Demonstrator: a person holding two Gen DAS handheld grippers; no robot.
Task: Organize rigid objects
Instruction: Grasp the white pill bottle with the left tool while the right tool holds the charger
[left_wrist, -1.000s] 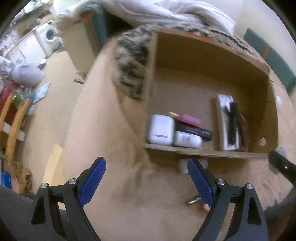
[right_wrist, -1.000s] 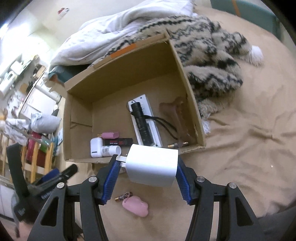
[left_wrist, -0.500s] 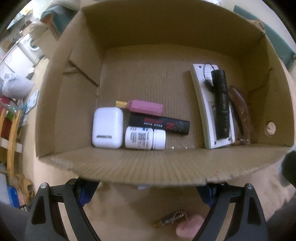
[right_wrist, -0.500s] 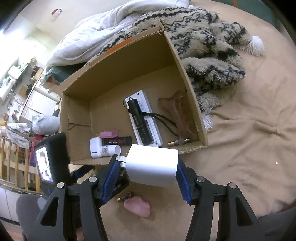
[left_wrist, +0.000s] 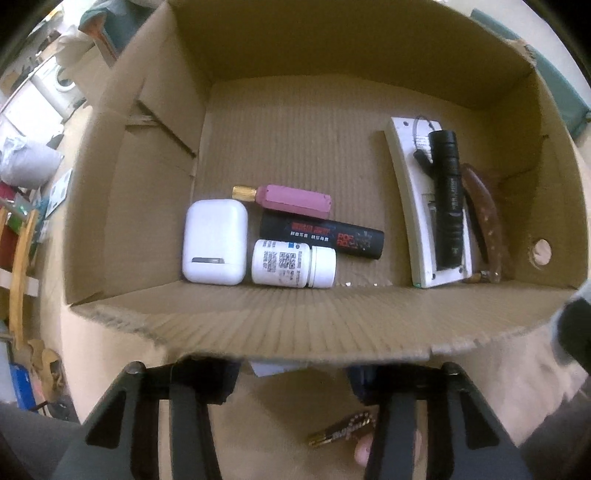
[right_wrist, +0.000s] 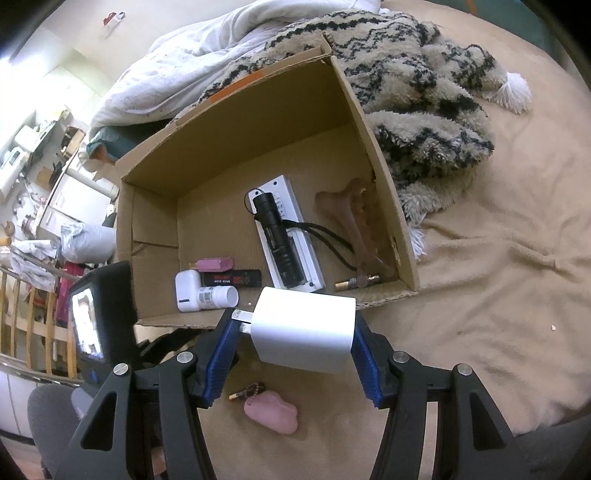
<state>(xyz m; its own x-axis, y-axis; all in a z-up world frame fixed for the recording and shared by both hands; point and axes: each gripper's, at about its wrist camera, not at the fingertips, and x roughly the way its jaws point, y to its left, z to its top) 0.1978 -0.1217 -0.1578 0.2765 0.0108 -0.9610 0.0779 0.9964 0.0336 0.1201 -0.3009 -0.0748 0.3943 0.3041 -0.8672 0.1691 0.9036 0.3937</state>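
2 hand-held grippers over the bed (right_wrist: 480, 277) here. The right hand-held gripper (right_wrist: 295, 343) is clamped on a white charger (right_wrist: 304, 332), hanging just outside the box's (right_wrist: 373, 147) near wall. The left hand-held gripper (left_wrist: 295, 373) has its fingertips tucked under that wall, out of sight, jaws clenched; whether it grips anything, can't tell. Inside: case (left_wrist: 215, 252), bottle (left_wrist: 293, 263), torch (left_wrist: 448, 199) lying on a remote (left_wrist: 408, 206).
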